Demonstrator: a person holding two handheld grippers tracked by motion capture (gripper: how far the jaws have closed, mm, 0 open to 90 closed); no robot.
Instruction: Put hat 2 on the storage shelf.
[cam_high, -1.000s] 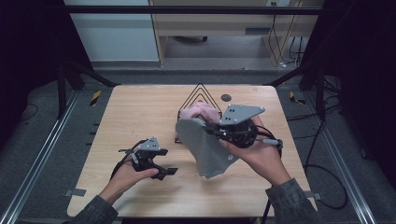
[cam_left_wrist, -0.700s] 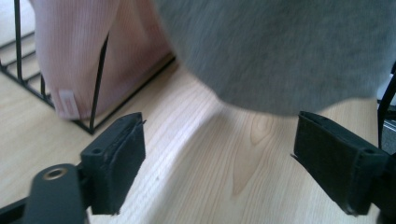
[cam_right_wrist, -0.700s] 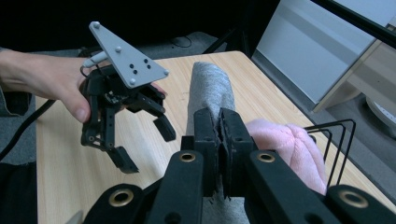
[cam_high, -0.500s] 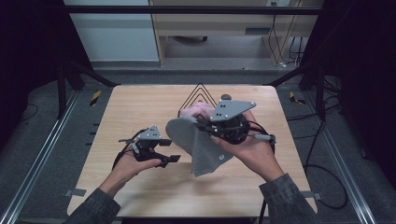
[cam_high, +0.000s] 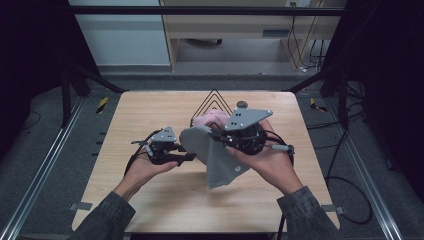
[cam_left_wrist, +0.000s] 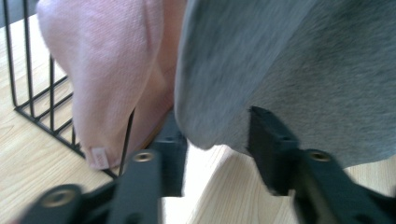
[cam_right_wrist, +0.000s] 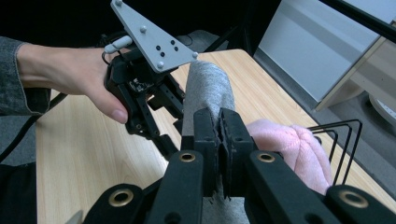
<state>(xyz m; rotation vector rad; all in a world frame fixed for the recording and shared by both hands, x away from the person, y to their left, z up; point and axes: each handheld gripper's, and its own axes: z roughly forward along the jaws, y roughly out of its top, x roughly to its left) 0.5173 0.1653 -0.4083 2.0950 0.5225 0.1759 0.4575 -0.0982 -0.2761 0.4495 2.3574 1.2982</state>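
Observation:
A grey cloth (cam_high: 215, 157) hangs over the middle of the table, and my right gripper (cam_high: 216, 134) is shut on its upper edge. In the right gripper view the two jaws (cam_right_wrist: 219, 116) pinch the grey cloth (cam_right_wrist: 208, 88) tightly. My left gripper (cam_high: 189, 152) sits just left of the cloth. Its jaws have just been closing. In the left gripper view the lower corner of the grey cloth (cam_left_wrist: 280, 70) lies between the left gripper (cam_left_wrist: 215, 119) jaws, with a gap still showing beside it. A pink cloth (cam_high: 212, 120) rests in a black wire rack (cam_high: 215, 100) behind.
The wooden table (cam_high: 145, 107) has rounded corners and dark floor around it. A small dark round object (cam_high: 242, 104) sits near the far edge by the rack. Metal rails (cam_high: 45, 175) run along the floor on both sides.
My left gripper has moved right and up to the cloth's edge, and its jaws have narrowed. The right gripper has kept its hold, with the cloth shifted slightly left.

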